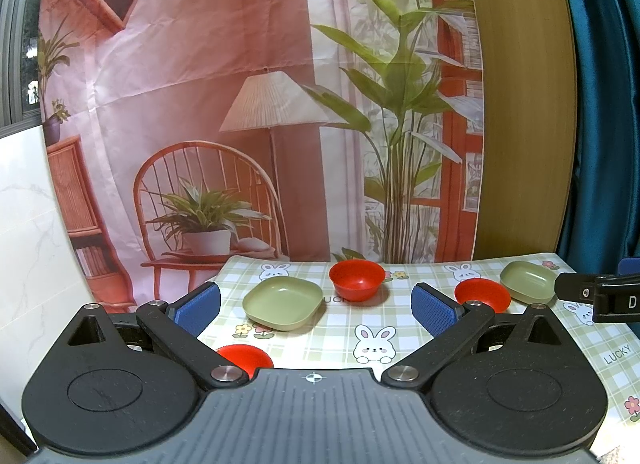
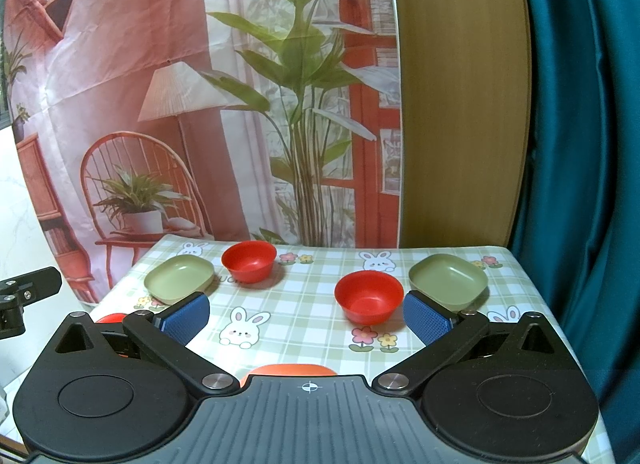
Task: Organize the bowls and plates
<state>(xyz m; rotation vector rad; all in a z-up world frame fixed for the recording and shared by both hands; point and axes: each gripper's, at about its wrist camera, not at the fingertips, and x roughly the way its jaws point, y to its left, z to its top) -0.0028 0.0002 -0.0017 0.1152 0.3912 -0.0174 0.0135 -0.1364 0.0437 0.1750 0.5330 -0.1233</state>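
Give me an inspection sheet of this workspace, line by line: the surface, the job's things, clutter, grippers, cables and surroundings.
Surface: table under a green checked rabbit-print tablecloth, flat.
Job's things: two square sage-green plastic plates, far left and far right; round red plastic bowls, one at the back, one mid-right, all upright, empty and unstacked. More red dishes near the front edge, mostly hidden by the grippers.
Clutter: nothing seen.
Grippers: left gripper and right gripper both open, empty, above the near side of the table.
Cables: nothing seen.
Surroundings: printed room-scene backdrop, wooden panel, teal curtain.
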